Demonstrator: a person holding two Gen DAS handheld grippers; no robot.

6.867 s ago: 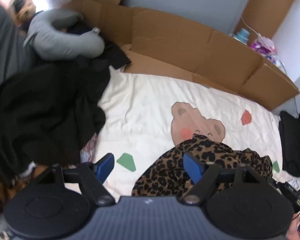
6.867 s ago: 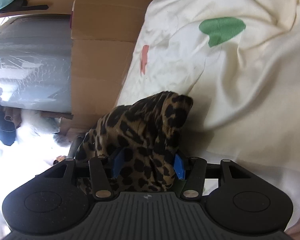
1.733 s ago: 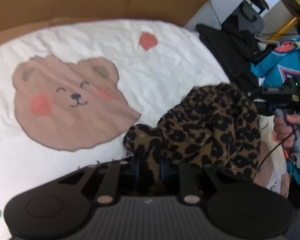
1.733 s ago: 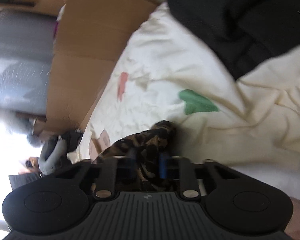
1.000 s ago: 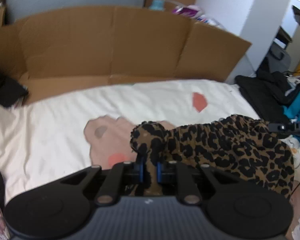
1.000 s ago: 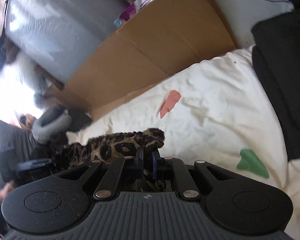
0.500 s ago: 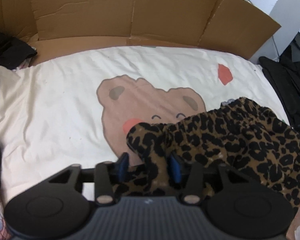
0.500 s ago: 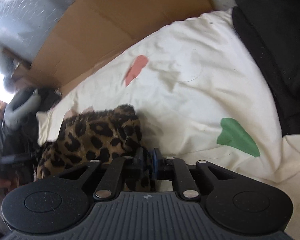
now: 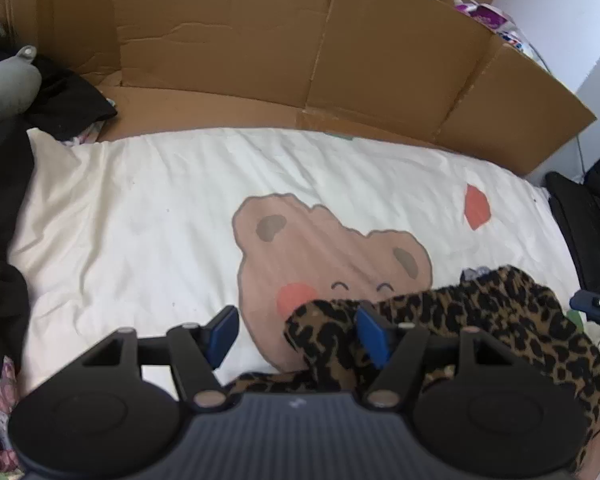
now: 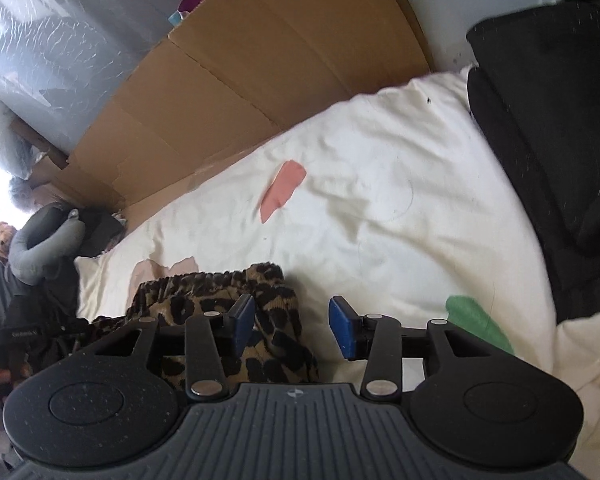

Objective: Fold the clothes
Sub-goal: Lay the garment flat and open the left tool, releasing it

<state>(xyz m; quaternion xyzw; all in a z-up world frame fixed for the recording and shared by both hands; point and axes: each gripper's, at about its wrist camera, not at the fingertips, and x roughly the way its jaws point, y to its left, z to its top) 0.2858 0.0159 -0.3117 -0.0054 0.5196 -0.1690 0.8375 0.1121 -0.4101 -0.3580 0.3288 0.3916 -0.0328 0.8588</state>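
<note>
A leopard-print garment (image 9: 480, 320) lies bunched on the cream bedsheet (image 9: 160, 208), over the lower edge of a printed bear. My left gripper (image 9: 296, 334) has its jaws opening; one end of the cloth sits between them against the right blue pad, free of the left one. In the right wrist view the same garment (image 10: 220, 304) lies under my right gripper (image 10: 292, 326), whose jaws are opening too. The cloth's other end leans on the left pad with a wide gap to the right pad.
A cardboard wall (image 9: 300, 48) runs along the far side of the bed. Black clothes (image 9: 4, 208) pile up at the left, more black fabric (image 10: 548, 128) at the right. A grey neck pillow (image 10: 40, 248) lies at the bed's far corner.
Both grippers were shut on the ends of the leopard garment a second ago. Their jaws have since spread and the cloth has dropped onto the sheet.
</note>
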